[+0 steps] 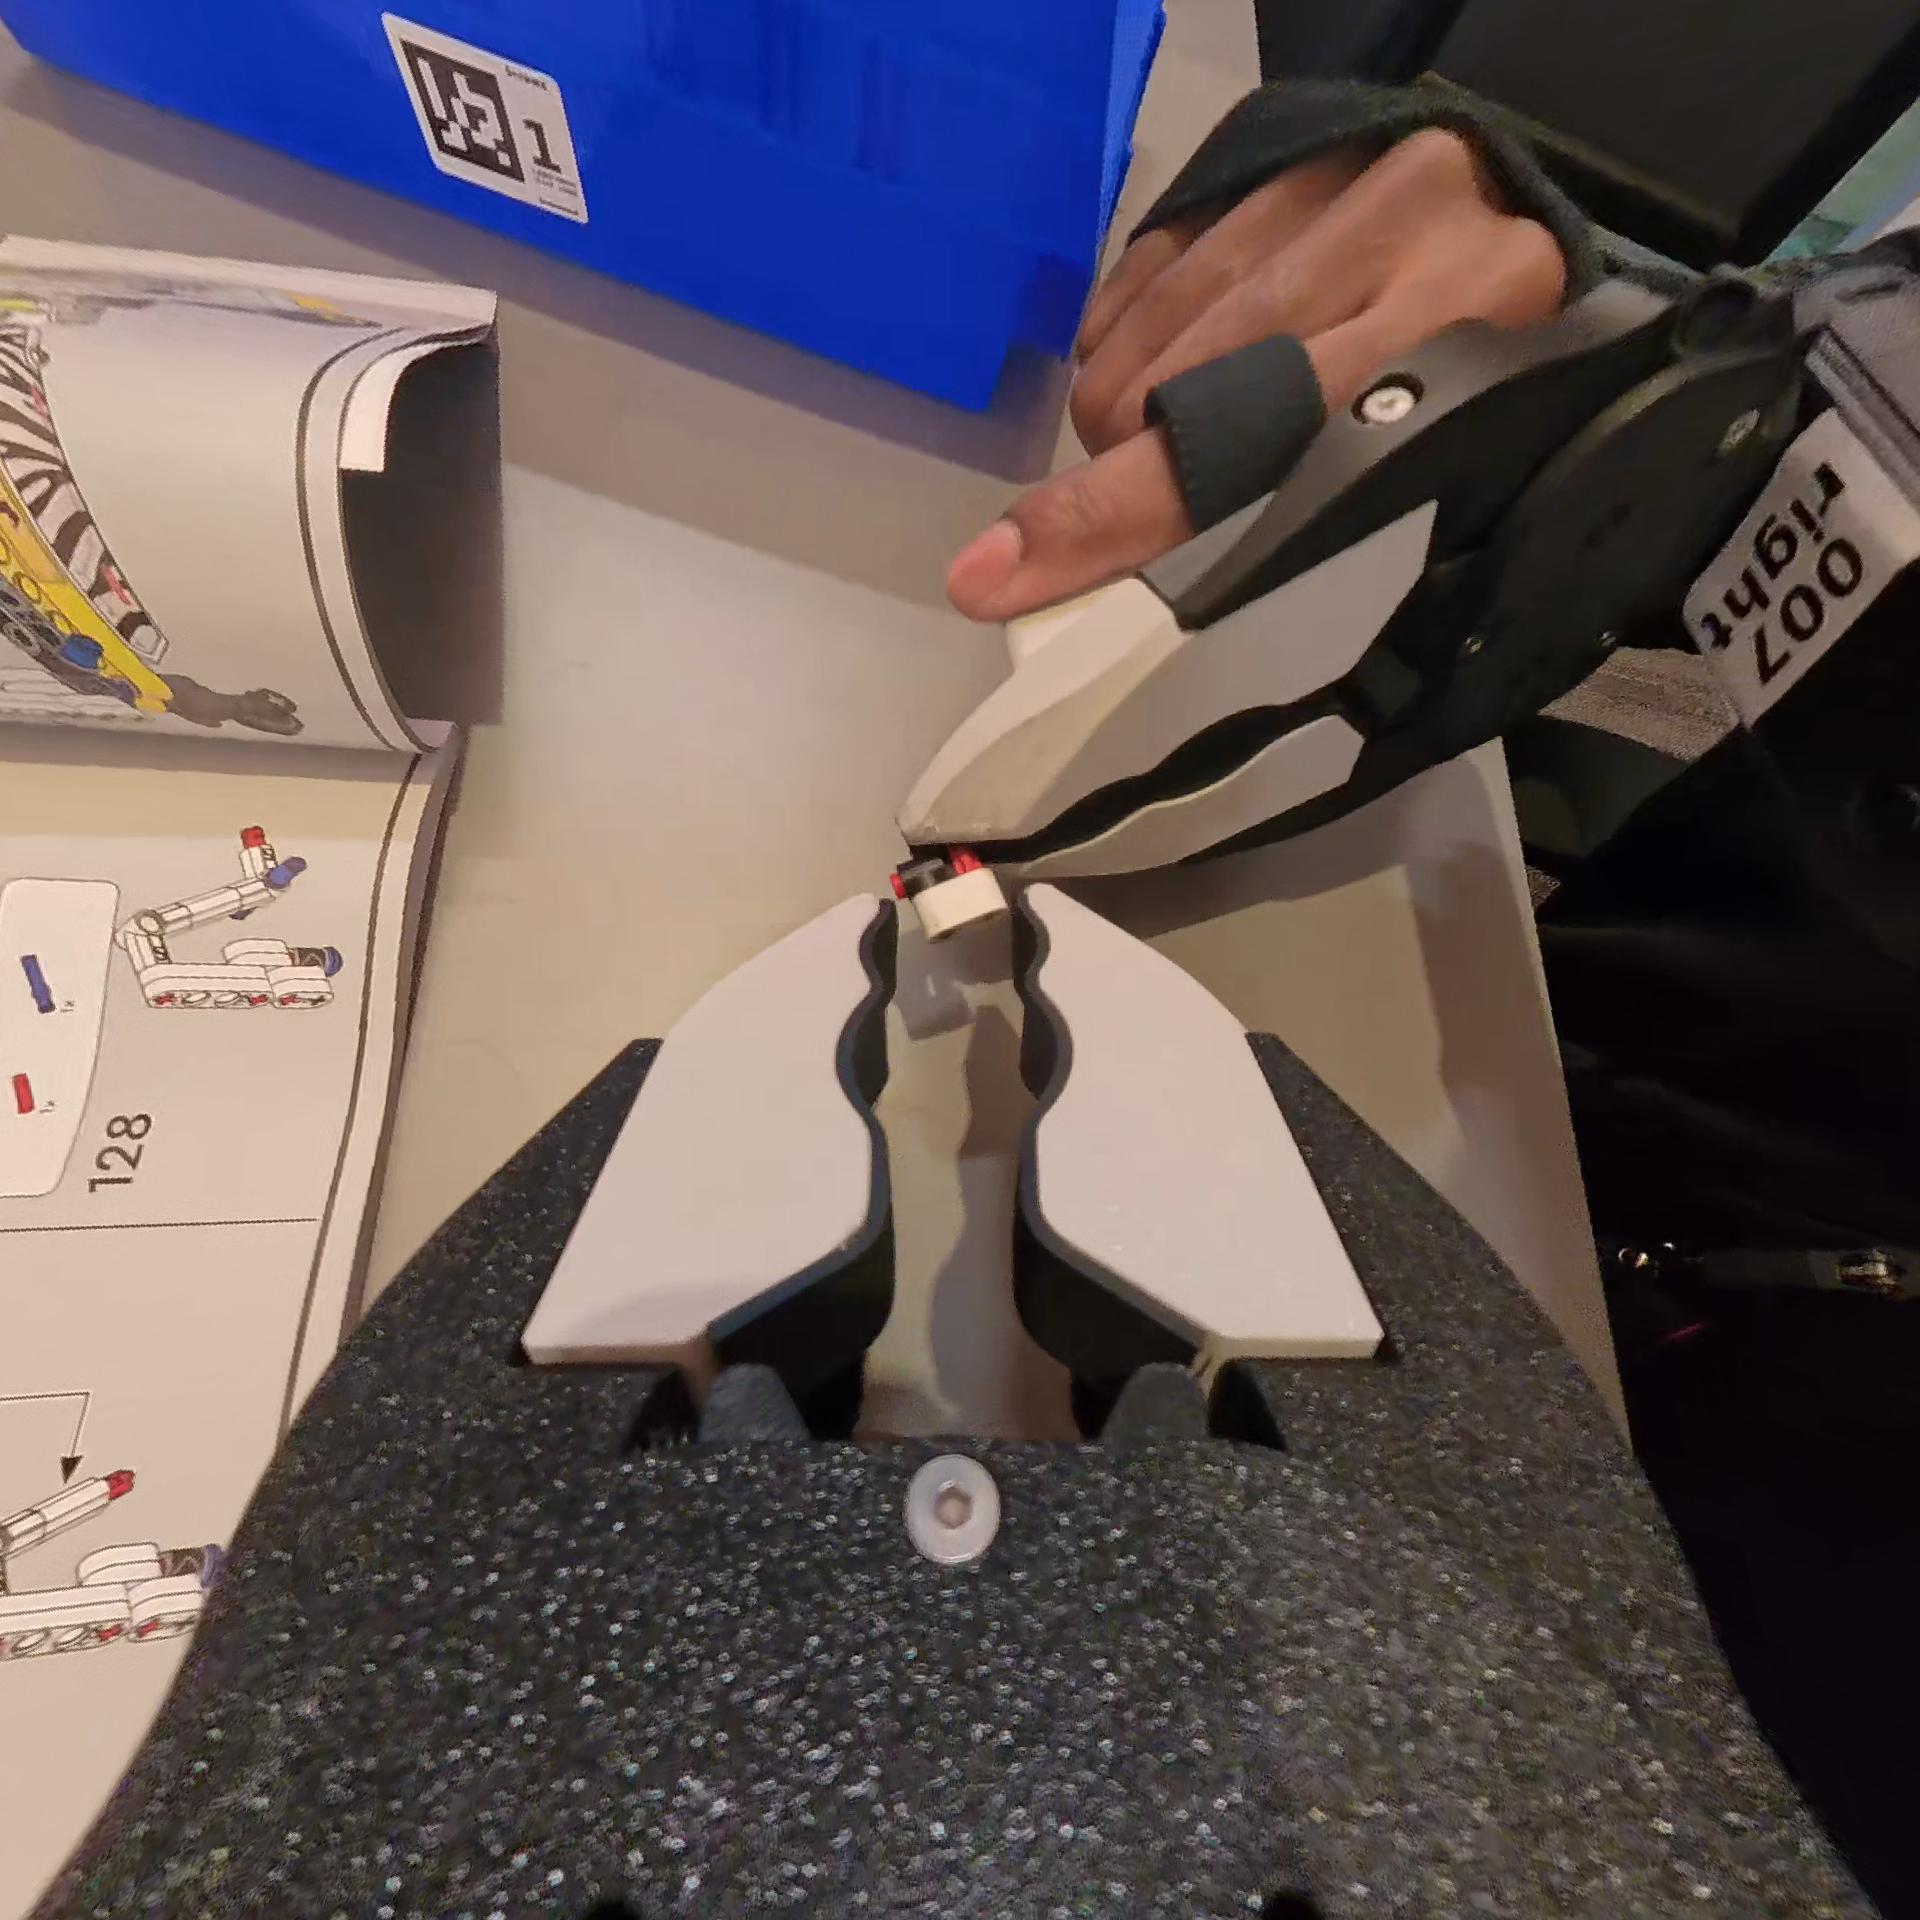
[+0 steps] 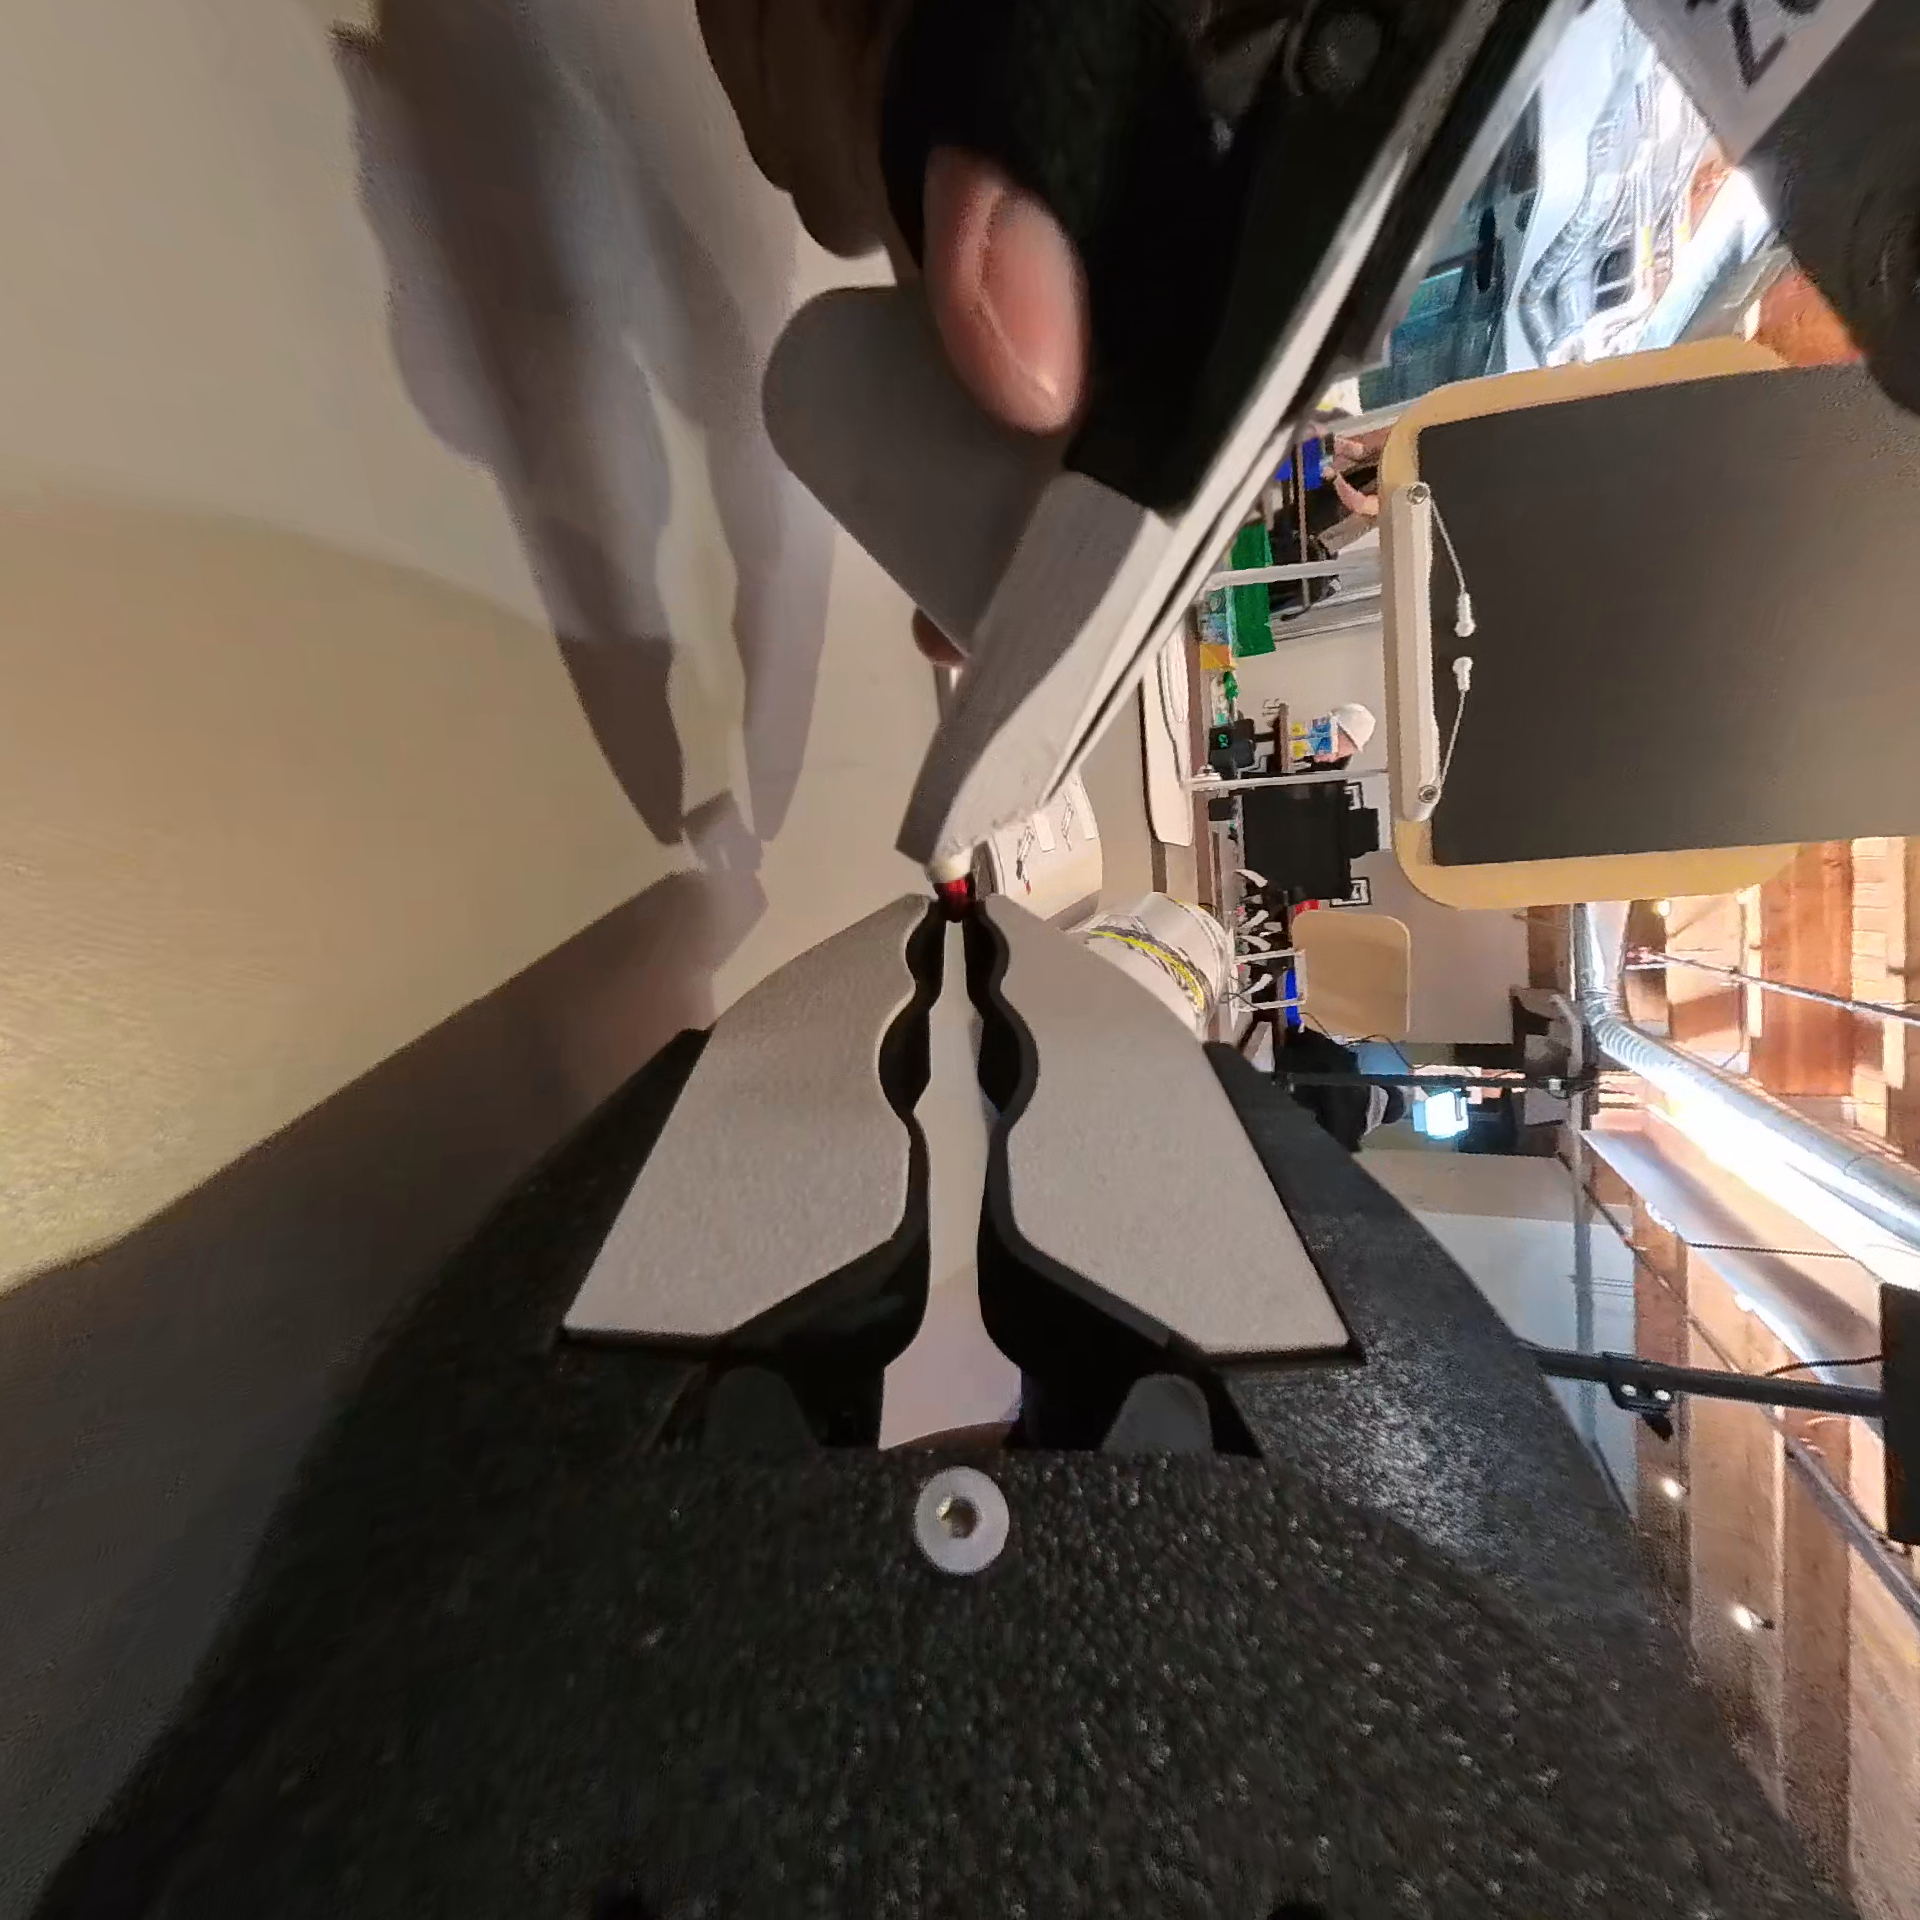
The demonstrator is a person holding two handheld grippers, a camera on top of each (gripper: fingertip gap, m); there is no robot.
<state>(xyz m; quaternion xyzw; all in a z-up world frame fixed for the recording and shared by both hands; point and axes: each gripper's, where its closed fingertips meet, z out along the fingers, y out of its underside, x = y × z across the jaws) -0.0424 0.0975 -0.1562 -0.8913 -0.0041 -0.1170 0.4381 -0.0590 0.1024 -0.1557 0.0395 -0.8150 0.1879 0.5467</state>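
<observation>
left gripper point(image 1: 956, 914) clamps a white brick piece point(image 1: 961, 902) – right gripper point(image 1: 961, 847) pinches its red pin point(image 1: 966, 858) above a table point(image 1: 675, 644).

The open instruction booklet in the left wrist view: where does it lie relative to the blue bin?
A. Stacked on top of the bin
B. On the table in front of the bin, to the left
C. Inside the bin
B: the instruction booklet lies flat on the table, nearer the camera than the blue bin.

Soft indoor light, wide-angle warp

My grippers threw doubled grey shadows on the pale beige tabletop point(image 2: 312, 727); the blue plastic bin point(image 1: 831, 156) blurred, edges bowed, and ceiling lamps glared at right.
</observation>
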